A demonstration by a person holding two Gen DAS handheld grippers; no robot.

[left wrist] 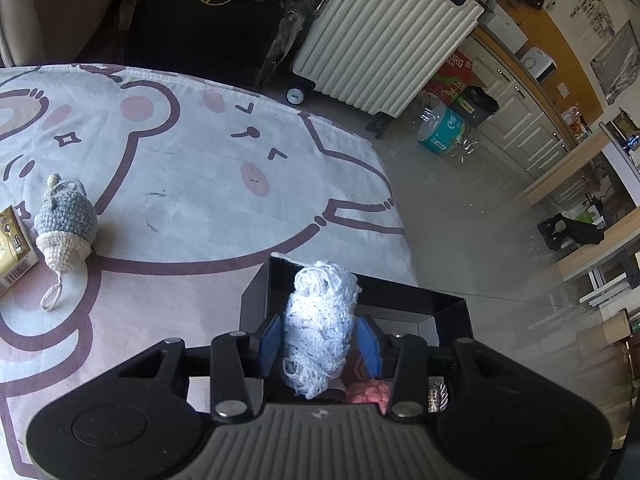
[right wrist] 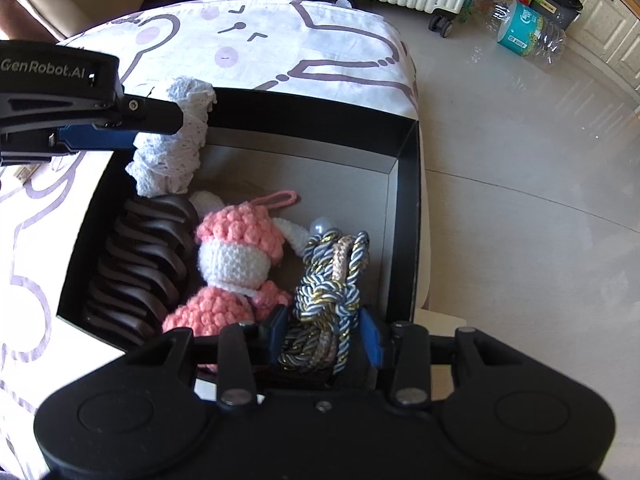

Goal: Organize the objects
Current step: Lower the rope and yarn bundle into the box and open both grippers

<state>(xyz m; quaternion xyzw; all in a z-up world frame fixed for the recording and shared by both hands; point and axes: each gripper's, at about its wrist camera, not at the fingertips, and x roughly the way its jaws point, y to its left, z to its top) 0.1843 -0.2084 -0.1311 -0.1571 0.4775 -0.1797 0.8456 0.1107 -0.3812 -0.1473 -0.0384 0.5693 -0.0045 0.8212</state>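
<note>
The left hand-held gripper (left wrist: 320, 344) held a white-blue lacy crochet bundle (left wrist: 320, 328), long axis upright, right over the black box (right wrist: 408, 200). The right hand-held gripper (right wrist: 324, 340) gripped twisted cords (right wrist: 332, 288) inside.

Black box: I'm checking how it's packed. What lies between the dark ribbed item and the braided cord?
In the right wrist view, the pink-and-white crochet doll lies between the dark ribbed item and the braided cord.

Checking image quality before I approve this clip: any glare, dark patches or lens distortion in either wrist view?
Left wrist view: strong fisheye bending of the suitcase, glare on the floor, black box interior lost in shadow. Right wrist view: box well lit, sharp; floor glossy with reflections; dark vignette in corners.
</note>
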